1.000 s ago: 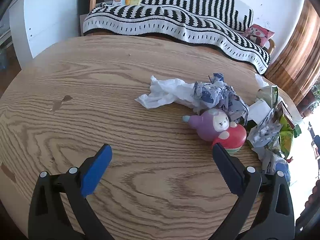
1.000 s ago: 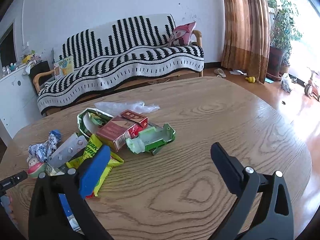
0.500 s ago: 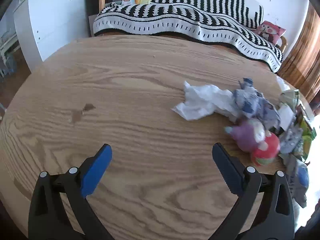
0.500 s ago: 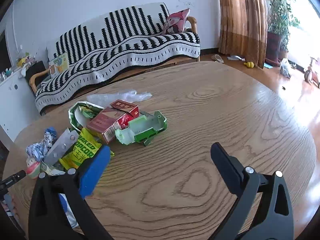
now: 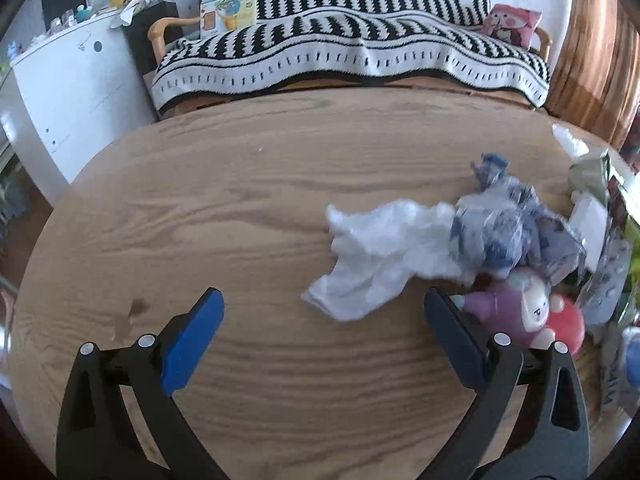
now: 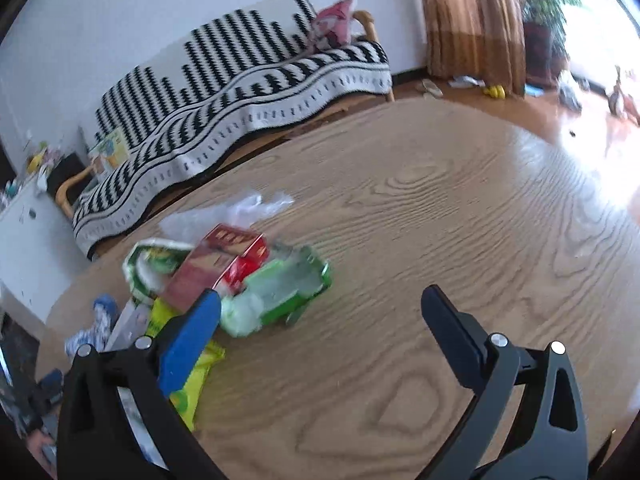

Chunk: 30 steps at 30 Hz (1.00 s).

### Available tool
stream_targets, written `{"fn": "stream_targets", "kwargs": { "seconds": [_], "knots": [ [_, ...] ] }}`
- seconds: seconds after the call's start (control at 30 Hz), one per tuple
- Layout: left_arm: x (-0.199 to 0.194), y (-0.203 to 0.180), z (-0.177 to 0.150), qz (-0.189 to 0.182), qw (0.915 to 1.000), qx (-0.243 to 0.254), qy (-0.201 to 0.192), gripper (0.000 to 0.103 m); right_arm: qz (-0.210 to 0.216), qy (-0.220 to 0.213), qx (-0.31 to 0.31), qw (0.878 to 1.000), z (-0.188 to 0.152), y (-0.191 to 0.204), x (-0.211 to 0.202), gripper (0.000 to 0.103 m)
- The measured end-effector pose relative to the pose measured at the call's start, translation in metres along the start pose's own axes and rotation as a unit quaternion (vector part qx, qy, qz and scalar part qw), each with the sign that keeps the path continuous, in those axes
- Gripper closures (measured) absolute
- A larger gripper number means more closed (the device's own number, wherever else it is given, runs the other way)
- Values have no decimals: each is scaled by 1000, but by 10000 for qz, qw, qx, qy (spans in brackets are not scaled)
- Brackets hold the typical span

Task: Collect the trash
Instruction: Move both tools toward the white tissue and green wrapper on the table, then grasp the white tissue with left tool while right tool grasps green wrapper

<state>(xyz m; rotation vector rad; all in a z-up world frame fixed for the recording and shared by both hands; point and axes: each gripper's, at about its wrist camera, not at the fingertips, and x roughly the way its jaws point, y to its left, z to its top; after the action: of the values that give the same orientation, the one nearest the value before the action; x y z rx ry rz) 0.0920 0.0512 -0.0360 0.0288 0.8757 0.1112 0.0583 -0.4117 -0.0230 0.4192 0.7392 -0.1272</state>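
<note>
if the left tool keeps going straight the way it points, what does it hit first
Most likely the crumpled white tissue, which lies just ahead of the open left tool, slightly right of centre on the wooden table. Depth is unclear; if it is angled down, bare wood may come first.

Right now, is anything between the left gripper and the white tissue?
Nothing visible: the left gripper is open, with only bare table before the tissue. The purple toy sits right of that path.
</note>
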Motion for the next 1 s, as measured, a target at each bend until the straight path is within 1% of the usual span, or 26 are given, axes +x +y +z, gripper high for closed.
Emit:
{"fn": "stream_targets", "kwargs": {
  "seconds": [0.03,0.17,0.2,0.23,0.27,0.3,0.33,0.37,0.4,0.43,0.47,0.5,0.6,0.7,0.8,0.87,1.0],
  "knots": [
    [1,-1,1,-43,10000,-11,-4,5,44,72,108,9999,3,-2,7,8],
    [1,-13,7,-76,9995,278,-124,6,310,534,491,9969,5,-9,35,27],
    [1,-16,8,-71,9992,357,-150,7,422,623,627,9952,5,-12,40,34],
    [1,-19,10,-83,9989,417,-177,12,471,652,695,9943,5,-14,44,37],
    [1,-21,10,-174,9987,450,-187,16,479,648,713,9942,5,-14,45,42],
    [2,-21,11,-296,9984,438,-177,28,526,654,727,9938,6,-14,46,51],
    [2,-22,10,-413,9982,415,-163,43,612,680,759,9929,6,-13,48,59],
    [1,-23,9,-534,9976,406,-161,53,699,716,801,9918,7,-14,50,75],
    [1,-24,9,-618,9971,416,-145,77,781,725,860,9906,7,-15,51,81],
    [0,-26,7,-652,9969,415,-144,87,808,672,873,9906,7,-15,49,84],
    [-2,-26,6,-675,9968,387,-157,88,798,596,837,9915,8,-14,46,87],
    [-4,-26,5,-705,9968,337,-188,94,740,469,734,9934,10,-12,40,87],
    [-14,-21,0,-771,9966,129,-249,96,673,138,552,9961,11,-7,26,87],
    [-27,-12,-2,-811,9962,-65,-320,97,650,-45,405,9971,10,-2,16,87],
    [-43,-1,-2,-753,9960,-207,-437,97,669,-66,249,9974,7,4,12,87],
    [-54,7,-4,-648,9959,-306,-544,97,662,-88,169,9976,5,7,9,87],
    [-66,31,-7,-442,9958,-559,-568,97,675,-288,-12,9973,2,16,-3,87]
  ]
}}
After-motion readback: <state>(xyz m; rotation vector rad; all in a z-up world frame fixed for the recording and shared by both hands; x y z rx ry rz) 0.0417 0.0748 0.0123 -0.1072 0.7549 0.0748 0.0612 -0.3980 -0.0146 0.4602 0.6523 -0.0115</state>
